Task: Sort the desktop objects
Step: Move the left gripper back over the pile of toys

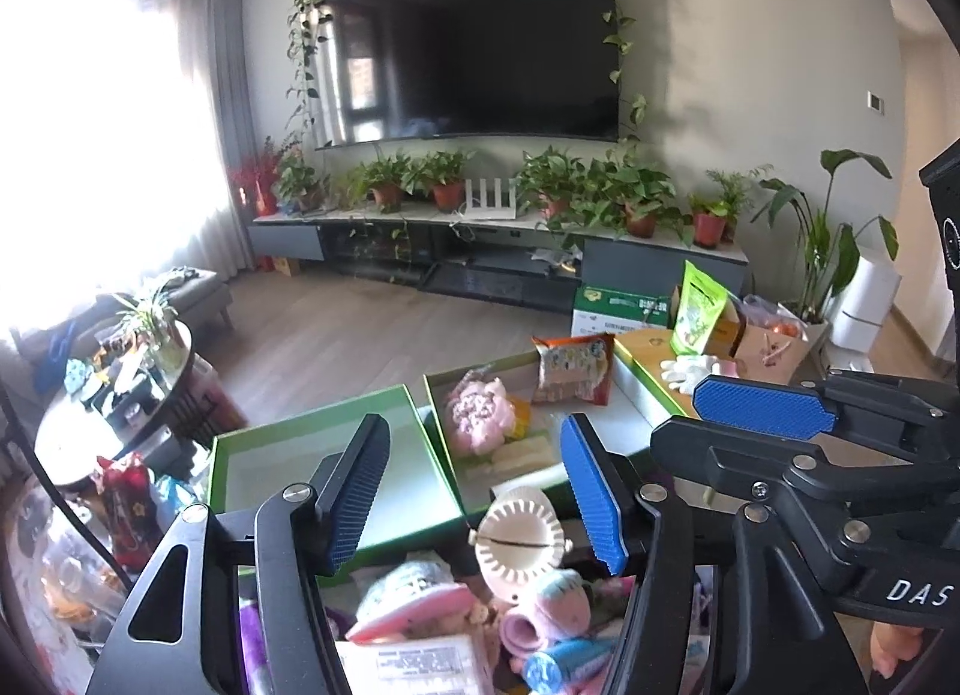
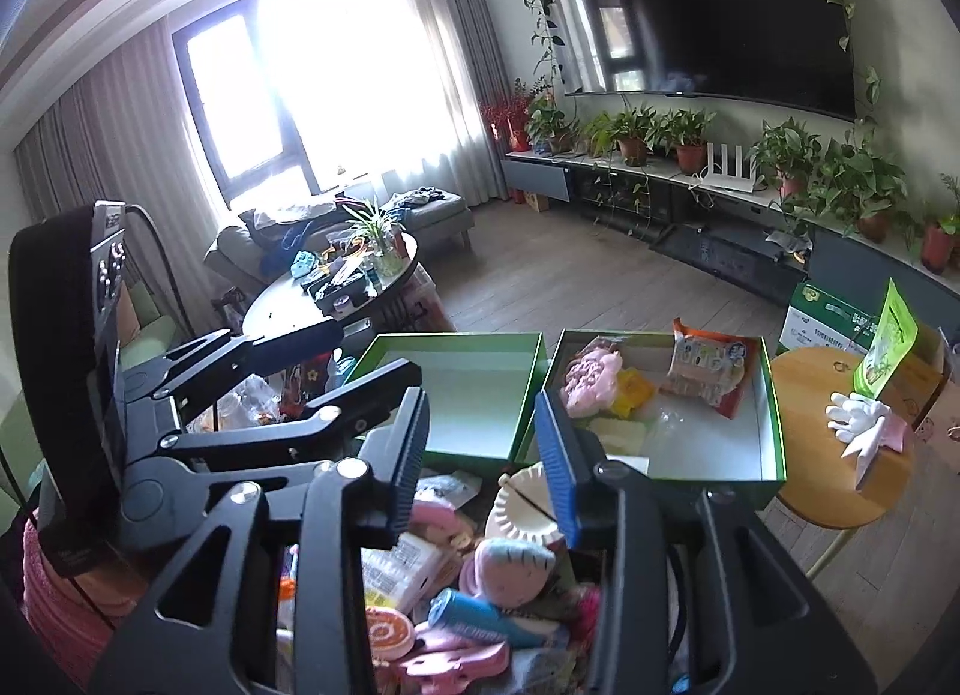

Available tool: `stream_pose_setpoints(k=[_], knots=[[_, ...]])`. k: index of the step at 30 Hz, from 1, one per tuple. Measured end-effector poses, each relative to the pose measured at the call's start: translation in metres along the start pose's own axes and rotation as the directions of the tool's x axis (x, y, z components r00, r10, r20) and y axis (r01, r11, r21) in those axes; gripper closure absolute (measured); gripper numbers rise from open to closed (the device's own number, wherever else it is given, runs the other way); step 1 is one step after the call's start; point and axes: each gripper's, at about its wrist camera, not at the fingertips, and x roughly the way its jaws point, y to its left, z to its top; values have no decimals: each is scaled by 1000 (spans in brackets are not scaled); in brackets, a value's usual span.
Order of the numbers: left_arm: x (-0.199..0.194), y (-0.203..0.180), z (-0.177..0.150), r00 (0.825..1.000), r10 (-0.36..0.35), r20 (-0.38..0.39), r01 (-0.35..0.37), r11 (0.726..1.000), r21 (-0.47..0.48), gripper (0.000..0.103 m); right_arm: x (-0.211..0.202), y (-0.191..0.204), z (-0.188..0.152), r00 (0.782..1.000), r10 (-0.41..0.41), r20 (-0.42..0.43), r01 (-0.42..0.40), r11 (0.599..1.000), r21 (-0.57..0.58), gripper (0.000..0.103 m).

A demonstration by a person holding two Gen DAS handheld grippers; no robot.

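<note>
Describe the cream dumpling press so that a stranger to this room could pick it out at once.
Start at the two green boxes. Just in front of them lies a heap of soft pink toys. At its far edge, by the box corner, sits the dumpling press: the only hard, cream, round thing there, with a scalloped rim and a central hinge line.

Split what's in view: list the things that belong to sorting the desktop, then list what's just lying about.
Job:
left green box, empty
right green box, holding the pink plush and snack packet
dumpling mold in the unsorted pile
both tongs, open

Lying about:
TV
potted plants
white glove on the round stool
</note>
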Motion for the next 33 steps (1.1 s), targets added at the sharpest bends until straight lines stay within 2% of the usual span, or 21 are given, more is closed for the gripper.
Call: stream_pose_setpoints(k=[7,18,27,33], knots=[[-19,-12,-27,1000,-19,16,19,1000,7,43,-16,11,-24,1000,-5,-16,5,1000,3,65],[-64,-23,-69,995,-12,100,8,999,41,42,-45,36,-67,1000,27,-9,-27,999,-41,65],[-80,-34,-106,993,6,115,-13,998,64,42,-58,47,-107,999,49,-20,-50,998,-47,65],[-83,-39,-136,995,-6,99,0,999,52,42,-62,53,-138,999,41,-26,-42,997,-61,65]])
